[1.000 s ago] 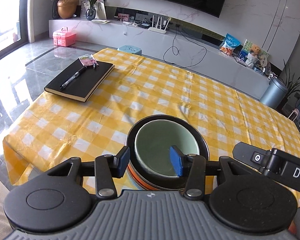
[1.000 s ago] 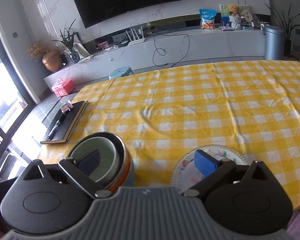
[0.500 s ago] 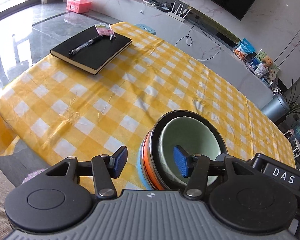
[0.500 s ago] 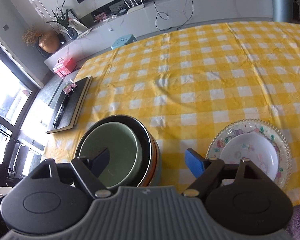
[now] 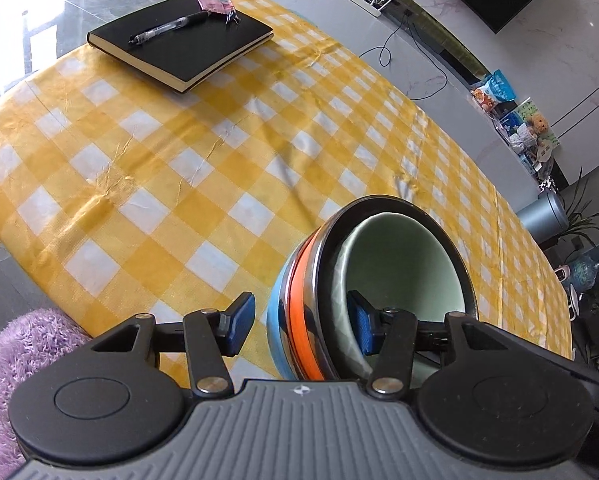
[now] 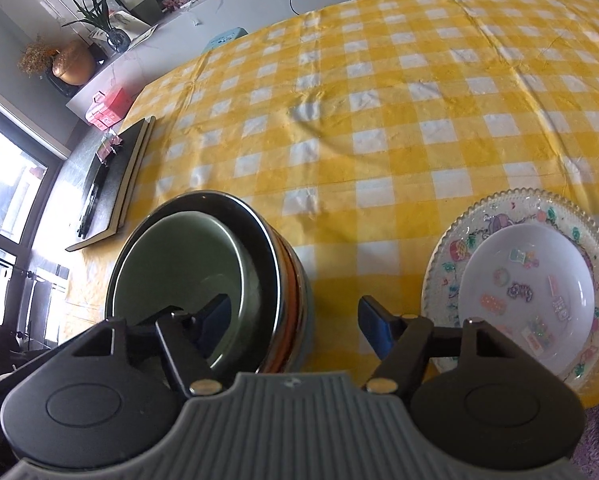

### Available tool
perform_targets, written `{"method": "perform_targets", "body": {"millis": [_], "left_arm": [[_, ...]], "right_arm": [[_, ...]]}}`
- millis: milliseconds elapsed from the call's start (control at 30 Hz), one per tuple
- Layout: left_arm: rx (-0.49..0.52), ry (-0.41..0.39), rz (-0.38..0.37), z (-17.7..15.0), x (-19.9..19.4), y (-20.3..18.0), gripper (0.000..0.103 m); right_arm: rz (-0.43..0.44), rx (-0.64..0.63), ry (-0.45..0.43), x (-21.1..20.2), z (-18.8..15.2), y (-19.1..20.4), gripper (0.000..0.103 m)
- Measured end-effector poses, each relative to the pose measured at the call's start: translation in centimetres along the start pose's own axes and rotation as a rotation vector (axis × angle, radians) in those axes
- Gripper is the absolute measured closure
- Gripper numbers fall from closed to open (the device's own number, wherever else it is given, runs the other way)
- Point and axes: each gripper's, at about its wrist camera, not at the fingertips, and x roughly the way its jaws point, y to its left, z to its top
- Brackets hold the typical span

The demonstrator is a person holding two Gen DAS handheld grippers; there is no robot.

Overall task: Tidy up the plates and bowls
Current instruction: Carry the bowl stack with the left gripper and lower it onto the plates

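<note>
A stack of bowls (image 5: 299,308) stands at the table's near edge: blue and orange below, a dark steel one, and a pale green bowl (image 5: 403,264) nested on top. My left gripper (image 5: 297,326) is open and straddles the stack's left wall, one pad outside and one inside the green bowl. My right gripper (image 6: 295,320) is open and straddles the right wall of the same stack (image 6: 203,264). A decorated plate (image 6: 459,240) holding a white patterned bowl (image 6: 527,292) sits to the right.
A black notebook (image 5: 179,40) with a pen (image 5: 167,28) lies at the far left of the yellow checked tablecloth (image 5: 219,140). A purple fuzzy cushion (image 5: 23,352) is below the near table edge. A TV console and a bin stand beyond the table.
Both grippers have moved forward and tilted down over the stack, so each now has one pad inside the green bowl and one outside the stack's wall. The jaws stay open.
</note>
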Motion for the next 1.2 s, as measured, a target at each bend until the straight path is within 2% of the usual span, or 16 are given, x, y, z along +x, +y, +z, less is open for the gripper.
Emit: {"method": "perform_targets", "body": {"millis": [100,200,333,467,867,1200], "left_arm": [[-0.003,0.009,0.006,0.1,0.5,0.0,0.046],[-0.007,0.018,-0.015,0.1,0.7,0.0,0.054],[-0.016,0.019,-0.019,0.1,0.7,0.0,0.055],[-0.012,0.016,-0.018,0.0,0.7,0.0,0.056],[-0.023,0.026,-0.027,-0.4,0.3,-0.1,0.056],[0.02,0.002,-0.039,-1.1,-1.4,-2.7,0.057]], "right_arm": [[0.022,0.014,0.019,0.6,0.1,-0.3,0.04],[0.052,0.024,0.033,1.0,0.2,-0.5,0.043],[0.129,0.078,0.079,1.7,0.2,-1.1,0.053],[0.114,0.072,0.069,1.6,0.0,-0.8,0.056],[0.109,0.077,0.047,1.1,-0.2,-1.2,0.06],[0.147,0.112,0.023,-1.8,0.1,-3.0,0.061]]}}
